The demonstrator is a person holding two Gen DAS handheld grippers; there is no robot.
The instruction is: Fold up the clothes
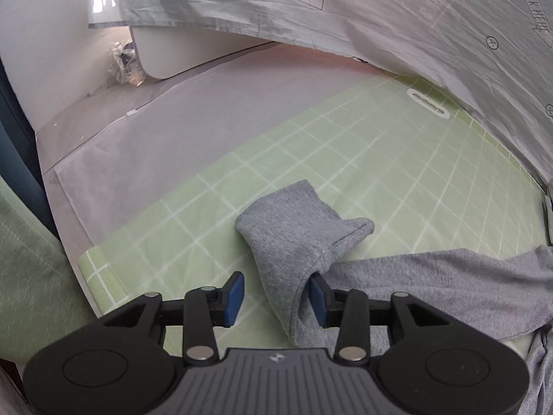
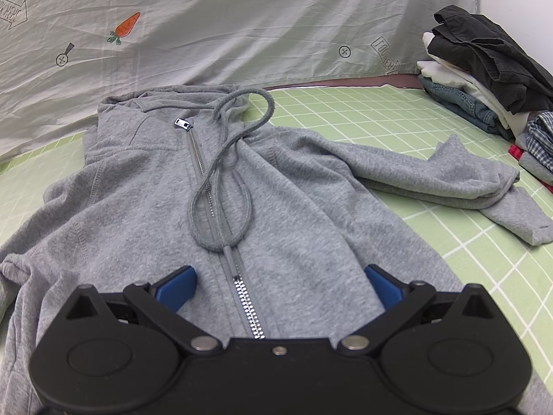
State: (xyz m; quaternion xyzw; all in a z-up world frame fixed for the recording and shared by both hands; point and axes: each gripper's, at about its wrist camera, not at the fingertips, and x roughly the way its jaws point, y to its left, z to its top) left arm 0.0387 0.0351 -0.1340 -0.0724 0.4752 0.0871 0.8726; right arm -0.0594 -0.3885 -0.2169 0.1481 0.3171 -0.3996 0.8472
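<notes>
A grey zip hoodie [image 2: 145, 207] lies face up on the green checked sheet [image 2: 449, 252], zipper mostly closed, drawstring [image 2: 224, 180] looped on its chest. Its one sleeve [image 2: 449, 180] lies folded out to the right. My right gripper [image 2: 280, 285] is open, hovering over the lower chest, blue pads either side of the zipper. In the left wrist view the other sleeve [image 1: 297, 245] lies bent on the sheet [image 1: 380, 159], cuff end away from me. My left gripper [image 1: 276, 295] is open, its jaws straddling the sleeve fold without clamping it.
A stack of folded clothes [image 2: 484, 69], dark on top, stands at the far right. A pale printed bedsheet [image 2: 242, 27] hangs behind the hoodie and shows in the left wrist view [image 1: 414, 17]. A white pad [image 1: 172, 131] and crumpled plastic [image 1: 126, 62] lie at left.
</notes>
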